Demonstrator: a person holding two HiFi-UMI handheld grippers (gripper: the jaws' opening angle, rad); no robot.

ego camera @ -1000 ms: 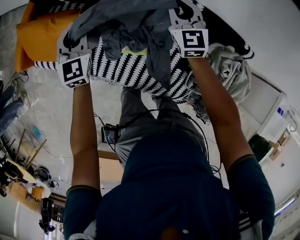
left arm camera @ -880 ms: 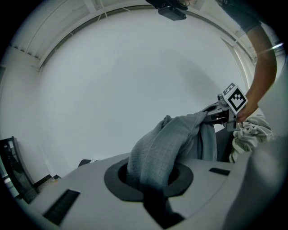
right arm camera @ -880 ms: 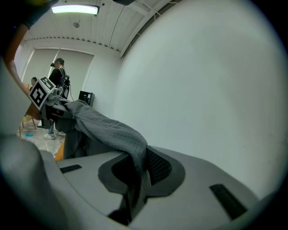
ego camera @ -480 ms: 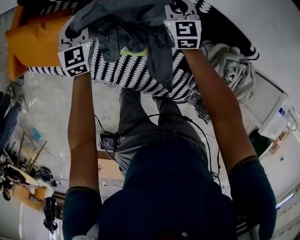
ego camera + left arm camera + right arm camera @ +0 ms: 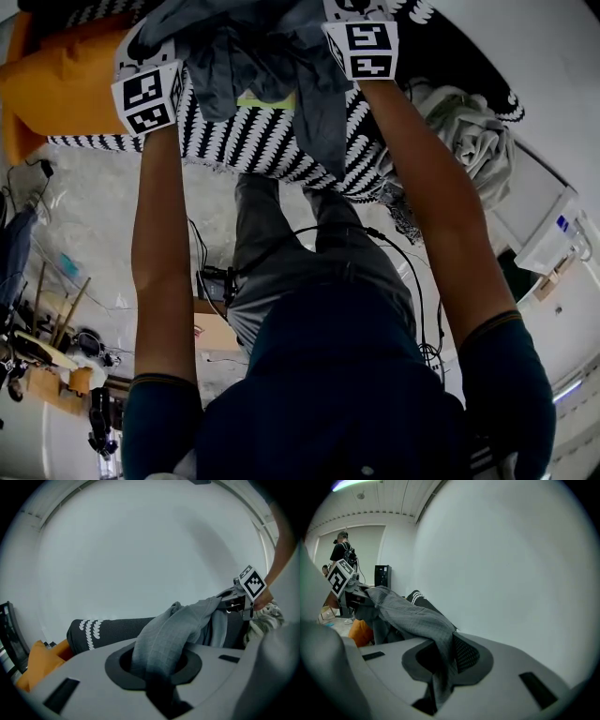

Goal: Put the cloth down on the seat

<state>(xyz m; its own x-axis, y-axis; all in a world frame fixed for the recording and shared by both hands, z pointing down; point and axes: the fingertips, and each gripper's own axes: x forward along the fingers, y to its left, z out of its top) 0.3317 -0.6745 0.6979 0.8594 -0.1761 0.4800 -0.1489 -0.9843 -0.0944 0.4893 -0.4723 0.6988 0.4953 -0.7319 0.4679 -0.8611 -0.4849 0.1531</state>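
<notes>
Lab room: patterned sofa [image 5: 262,141], floor equipment [image 5: 94,422]

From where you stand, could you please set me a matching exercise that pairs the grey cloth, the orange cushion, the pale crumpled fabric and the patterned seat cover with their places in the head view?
Things:
1. grey cloth
2. orange cushion
3. pale crumpled fabric
4. patterned seat cover

Places in the head view:
A. far right
B. spread wide across the middle
C. far left
D. bunched at top centre, over the black-and-white pattern

Pairs: 1-D, 2-C, 3-A, 4-B
</notes>
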